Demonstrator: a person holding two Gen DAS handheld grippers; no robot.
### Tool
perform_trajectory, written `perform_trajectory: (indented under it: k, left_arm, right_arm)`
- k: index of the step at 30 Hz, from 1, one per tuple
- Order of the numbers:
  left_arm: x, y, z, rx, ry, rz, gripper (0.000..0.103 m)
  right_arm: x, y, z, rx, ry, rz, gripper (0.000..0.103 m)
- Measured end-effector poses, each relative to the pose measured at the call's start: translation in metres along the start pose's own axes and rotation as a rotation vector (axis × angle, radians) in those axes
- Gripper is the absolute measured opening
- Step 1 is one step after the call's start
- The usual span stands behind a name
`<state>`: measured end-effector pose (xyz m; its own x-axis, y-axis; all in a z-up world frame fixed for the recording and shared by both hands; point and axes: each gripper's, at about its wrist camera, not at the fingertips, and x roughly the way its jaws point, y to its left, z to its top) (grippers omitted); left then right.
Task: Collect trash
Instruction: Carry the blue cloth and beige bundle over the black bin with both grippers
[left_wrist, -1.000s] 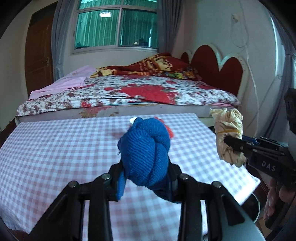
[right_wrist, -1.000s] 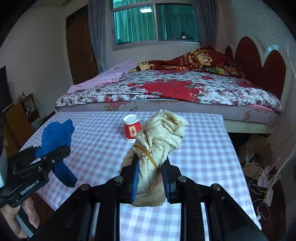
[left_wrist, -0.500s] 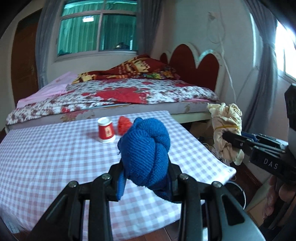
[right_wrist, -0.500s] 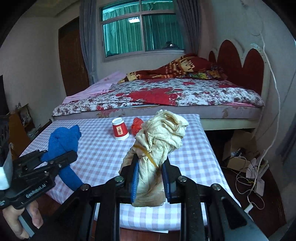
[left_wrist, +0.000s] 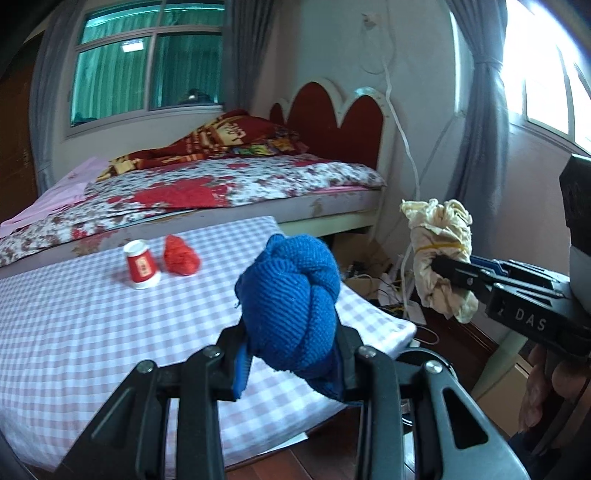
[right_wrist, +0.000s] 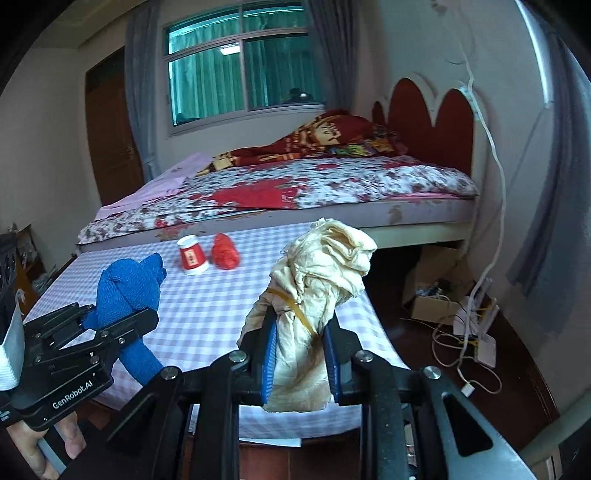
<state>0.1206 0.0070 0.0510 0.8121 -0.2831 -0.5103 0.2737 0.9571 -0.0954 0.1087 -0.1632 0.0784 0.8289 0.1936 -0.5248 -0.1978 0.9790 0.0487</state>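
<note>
Between the two black fingers of the left gripper (left_wrist: 290, 354) sits a knotted blue cloth (left_wrist: 290, 308). The fingers are squeezed tight on its lower part, and the knot sticks up above them. From the right wrist view the same blue cloth (right_wrist: 127, 291) is seen from the side, with a tail hanging down below the left gripper (right_wrist: 110, 325).

The right gripper (right_wrist: 299, 354) is pinched shut on a crumpled cream cloth (right_wrist: 317, 291). A yellow rubber band (right_wrist: 291, 310) goes around this cloth. The top of the cloth puffs out above the fingers. In the left wrist view the cream cloth (left_wrist: 439, 254) is held up past the right edge of the table.

Both cloths are up in the air, above the near edge of the table (left_wrist: 74, 325). The table has a pink and white checked cover.

Farther back on the table stands a small red and white paper cup (right_wrist: 192, 258), upside down. Just beside it lies a red crumpled ball (right_wrist: 225, 254).

Behind the table is a bed (right_wrist: 332, 188) with a flowery red and white sheet. It has a red headboard (right_wrist: 428, 122). A cardboard box (right_wrist: 432, 299) and white cables (right_wrist: 469, 343) lie on the dark floor to the right.
</note>
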Motion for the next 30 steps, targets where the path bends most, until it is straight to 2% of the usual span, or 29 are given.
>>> perform_trajectory:
  k: [18,30]
  left_arm:
    - [0.035,-0.102,-0.011,0.109,0.075,-0.177,0.035]
    - [0.063,-0.158,-0.031,0.164,0.155,-0.269,0.035]
  right_arm:
    - [-0.038,-0.094,-0.048,0.107,0.057,-0.168,0.024]
    - [-0.043,-0.137,-0.083,0.172,0.126,-0.226,0.024]
